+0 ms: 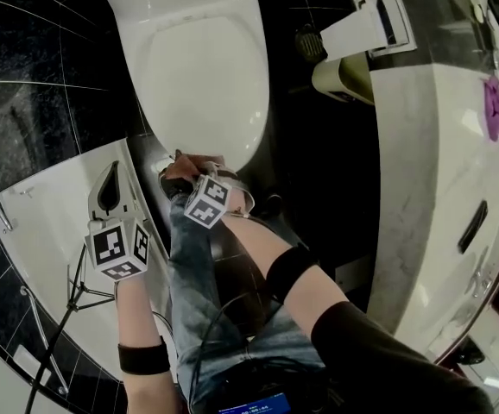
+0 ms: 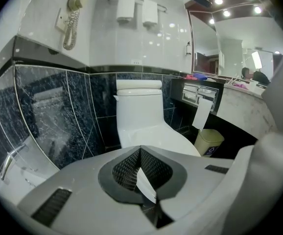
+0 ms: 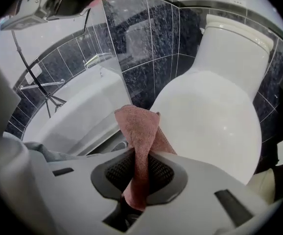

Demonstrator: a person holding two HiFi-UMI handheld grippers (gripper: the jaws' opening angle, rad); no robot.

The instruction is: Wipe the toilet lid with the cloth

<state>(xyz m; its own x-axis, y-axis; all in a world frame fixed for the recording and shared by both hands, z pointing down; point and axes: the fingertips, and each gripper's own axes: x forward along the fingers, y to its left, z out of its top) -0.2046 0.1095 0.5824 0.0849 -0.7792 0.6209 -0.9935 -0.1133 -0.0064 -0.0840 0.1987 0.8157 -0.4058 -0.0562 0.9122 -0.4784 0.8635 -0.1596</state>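
**Gripped cloth at lid's front edge**

Pointed right gripper [image 3: 139, 173] steeply down, jaws pinched on pink cloth [image 3: 140, 136], at 6 o'clock edge of closed toilet lid [image 1: 202, 84]. Held left gripper [image 2: 141, 173] shut, empty, at 7 o'clock over bathtub [image 1: 47, 222]. Left bin [image 1: 340, 78] at 3 o'clock.

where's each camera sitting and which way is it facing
Head view: on the person's head, facing steeply down at the toilet lid; forearms, left gripper and right gripper show.
Left gripper view: on that gripper, looking along its shut jaws at the toilet and tiled wall.
Right gripper view: on that gripper, looking down at the toilet lid past the clamped cloth.
Shared: all three see the toilet.
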